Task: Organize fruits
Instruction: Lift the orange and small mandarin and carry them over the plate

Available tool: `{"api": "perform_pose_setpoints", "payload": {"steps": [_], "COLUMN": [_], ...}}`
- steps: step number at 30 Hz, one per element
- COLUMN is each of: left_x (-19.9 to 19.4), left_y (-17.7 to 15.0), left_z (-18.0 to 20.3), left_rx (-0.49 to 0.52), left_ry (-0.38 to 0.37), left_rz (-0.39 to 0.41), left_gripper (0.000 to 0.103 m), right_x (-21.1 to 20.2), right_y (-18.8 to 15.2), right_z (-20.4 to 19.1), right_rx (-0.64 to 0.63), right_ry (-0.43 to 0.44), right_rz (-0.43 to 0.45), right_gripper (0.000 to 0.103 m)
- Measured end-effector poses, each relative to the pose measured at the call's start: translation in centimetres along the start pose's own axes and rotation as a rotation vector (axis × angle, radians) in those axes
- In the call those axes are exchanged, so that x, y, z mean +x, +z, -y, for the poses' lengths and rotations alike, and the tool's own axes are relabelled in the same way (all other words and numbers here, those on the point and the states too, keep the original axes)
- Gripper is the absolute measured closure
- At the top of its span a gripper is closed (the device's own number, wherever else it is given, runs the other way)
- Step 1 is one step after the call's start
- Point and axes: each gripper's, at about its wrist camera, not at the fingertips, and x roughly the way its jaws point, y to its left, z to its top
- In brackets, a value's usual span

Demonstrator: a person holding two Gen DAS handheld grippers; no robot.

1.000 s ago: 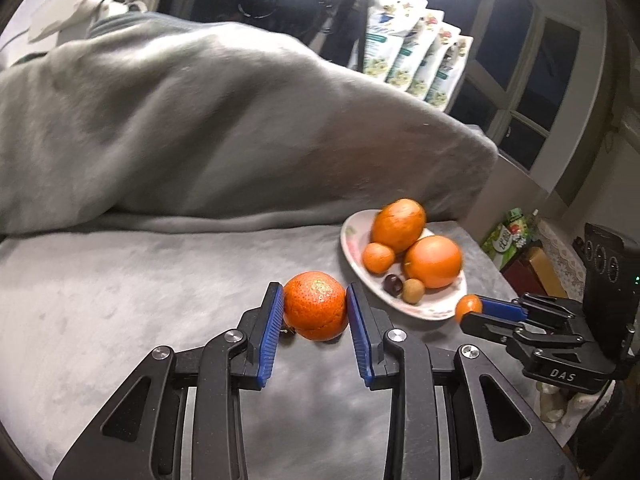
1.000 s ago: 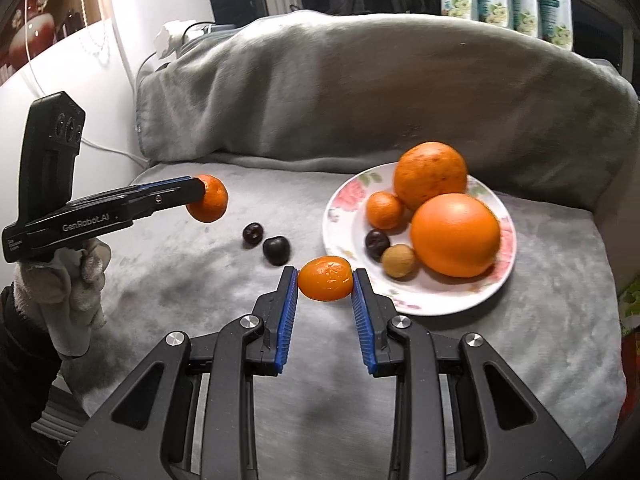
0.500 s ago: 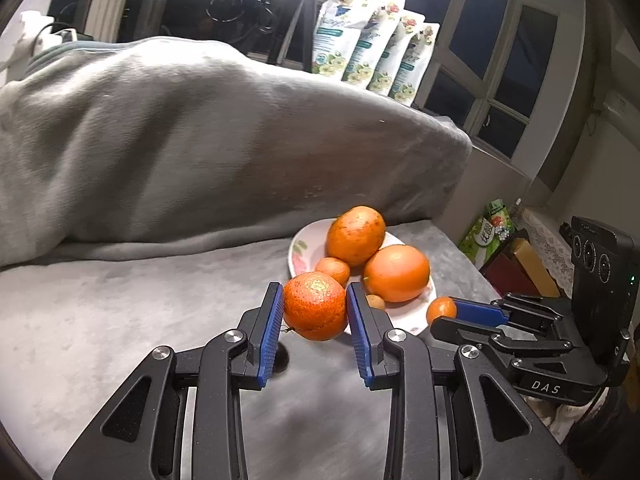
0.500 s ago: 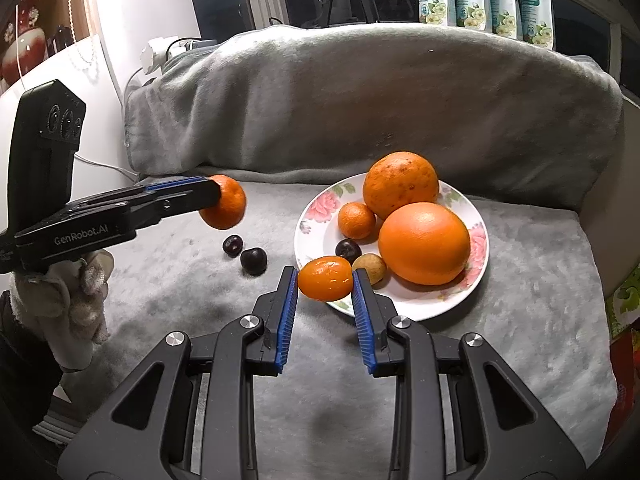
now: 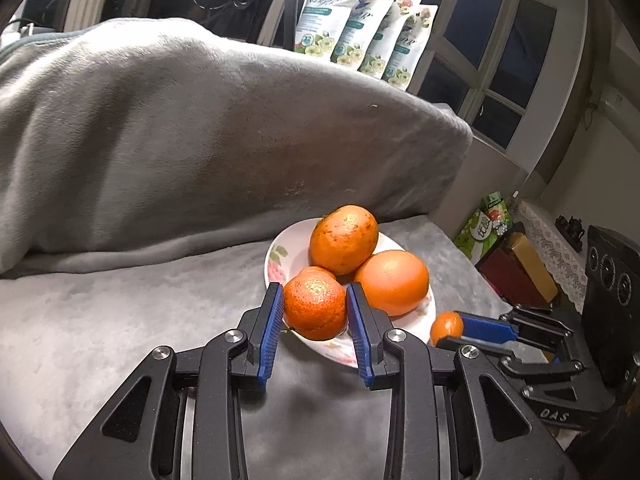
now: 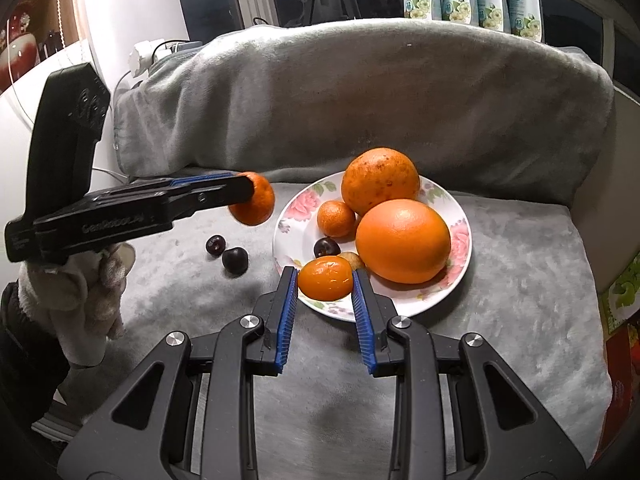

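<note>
My left gripper [image 5: 315, 312] is shut on a mandarin [image 5: 315, 304] and holds it over the near left rim of the floral plate [image 5: 280, 248]. It also shows in the right wrist view [image 6: 256, 200], left of the plate [image 6: 460, 240]. My right gripper [image 6: 325, 284] is shut on a small smooth orange fruit [image 6: 325, 280] above the plate's front rim; it shows at right in the left wrist view [image 5: 446, 326]. On the plate lie two large oranges [image 6: 402, 240], [image 6: 380, 180], a small mandarin [image 6: 336, 218], a cherry [image 6: 327, 247] and a part-hidden brown fruit [image 6: 352, 258].
Two dark cherries [image 6: 216, 245], [image 6: 235, 259] lie on the grey blanket [image 6: 520, 280] left of the plate. A raised blanket-covered back [image 6: 380, 92] stands behind. Boxes [image 5: 516, 276] sit past the right edge. Pouches [image 5: 360, 40] hang at the window.
Both grippers have carried their fruit toward the plate. The left one moved right over its rim; the right one moved forward over the front rim.
</note>
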Motion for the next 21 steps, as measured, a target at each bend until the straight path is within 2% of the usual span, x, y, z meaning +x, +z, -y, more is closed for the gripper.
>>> {"api": "perform_pose_setpoints", "payload": {"steps": [10,21], "left_x": [1.4,2.7], "left_y": [1.3,0.7], "left_z": [-0.3,0.4], "left_rx": [-0.011,0.007], "left_ry": [-0.004,-0.009], "left_rz": [-0.016,-0.055], "left_gripper": [0.072,0.072], "right_x": [0.8,2.3], "right_y": [-0.2,0.0], "right_z": [-0.4,-0.8], "right_rx": [-0.016,-0.019], "right_ry": [0.012,0.014], "right_rz": [-0.012,-0.042], "right_gripper": [0.074,0.074]}}
